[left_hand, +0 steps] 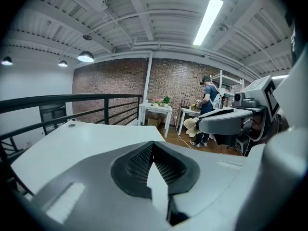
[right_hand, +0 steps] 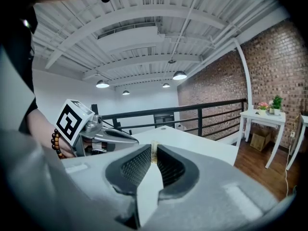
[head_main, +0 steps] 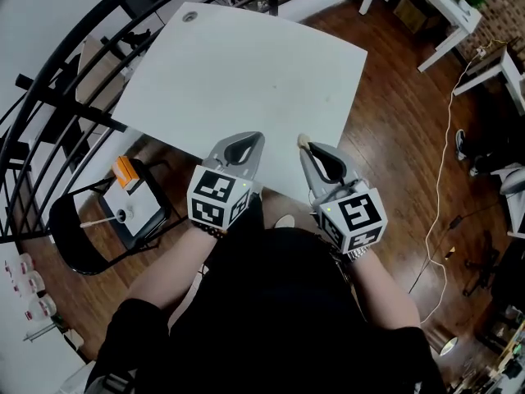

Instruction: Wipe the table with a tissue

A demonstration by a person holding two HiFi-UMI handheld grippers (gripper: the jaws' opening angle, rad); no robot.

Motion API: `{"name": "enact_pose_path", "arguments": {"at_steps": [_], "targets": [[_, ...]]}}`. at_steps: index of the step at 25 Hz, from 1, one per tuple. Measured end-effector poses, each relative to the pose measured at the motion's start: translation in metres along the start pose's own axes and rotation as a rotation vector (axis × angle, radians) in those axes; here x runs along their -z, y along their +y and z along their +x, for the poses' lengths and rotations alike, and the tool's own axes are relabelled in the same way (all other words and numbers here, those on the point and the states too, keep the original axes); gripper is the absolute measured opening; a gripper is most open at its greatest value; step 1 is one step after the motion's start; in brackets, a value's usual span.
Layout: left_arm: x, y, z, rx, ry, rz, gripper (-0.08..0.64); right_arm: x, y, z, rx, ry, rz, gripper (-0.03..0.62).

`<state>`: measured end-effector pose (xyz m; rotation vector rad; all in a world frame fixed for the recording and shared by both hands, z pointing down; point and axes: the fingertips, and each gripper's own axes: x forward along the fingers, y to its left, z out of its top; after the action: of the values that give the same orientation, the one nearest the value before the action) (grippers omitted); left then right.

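The white table lies ahead of me with nothing on its top. Both grippers hover side by side over its near edge. My left gripper is shut, jaws meeting at the tip with nothing between them. My right gripper is shut on a small beige scrap of tissue, which shows as a thin strip pinched at the jaw tips. Each gripper sees the other beside it: the right gripper and the left gripper. Most of the tissue is hidden inside the jaws.
A black curved railing runs along the table's left and far sides. A black chair at the left carries a white box. A white side table and a cable are on the wooden floor to the right. A person stands far off.
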<state>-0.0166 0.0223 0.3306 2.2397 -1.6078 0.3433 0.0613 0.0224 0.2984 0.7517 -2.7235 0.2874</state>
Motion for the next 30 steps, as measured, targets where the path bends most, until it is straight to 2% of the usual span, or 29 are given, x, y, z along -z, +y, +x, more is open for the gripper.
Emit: {"name": "enact_pose_path", "arguments": {"at_steps": [10, 30], "targets": [[0.005, 0.044, 0.043, 0.052, 0.055, -0.033, 0.009, 0.006, -0.022, 0.064, 0.014, 0.075, 0.020, 0.028], [0.035, 0.102, 0.114, 0.131, 0.182, -0.100, 0.009, 0.057, -0.069, 0.175, 0.042, 0.259, 0.100, 0.028]]}}
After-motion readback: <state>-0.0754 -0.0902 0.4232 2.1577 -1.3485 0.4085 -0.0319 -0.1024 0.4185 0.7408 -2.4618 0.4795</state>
